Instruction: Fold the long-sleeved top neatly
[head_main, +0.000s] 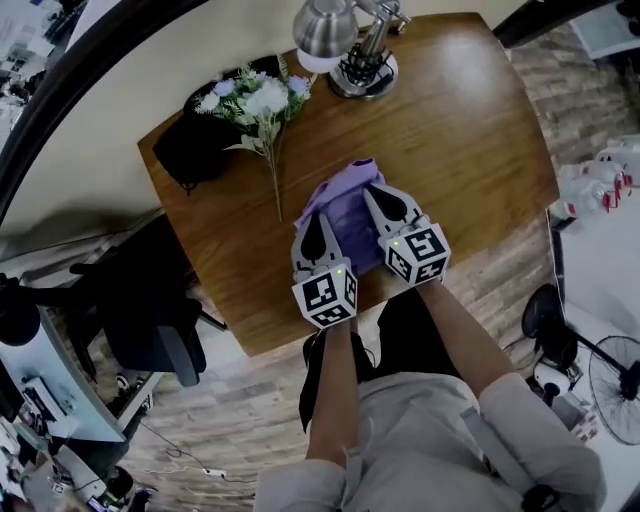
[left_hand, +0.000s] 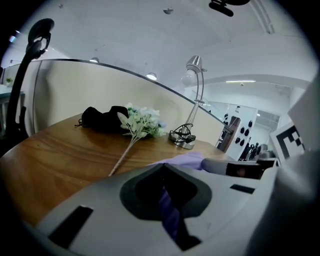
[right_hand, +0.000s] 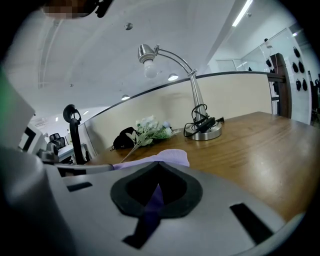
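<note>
A purple long-sleeved top (head_main: 345, 205), likely limp, lay bunched on the desk (head_main: 460, 140) in front of the lamp (head_main: 345, 45), its near edge pinched by the left tool (head_main: 318, 225) and right tool (head_main: 374, 192), best gripped at corners.

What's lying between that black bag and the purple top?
A white-flowered green sprig lies between the black fabric bag and the purple long-sleeved top, clearest in the head view.
</note>
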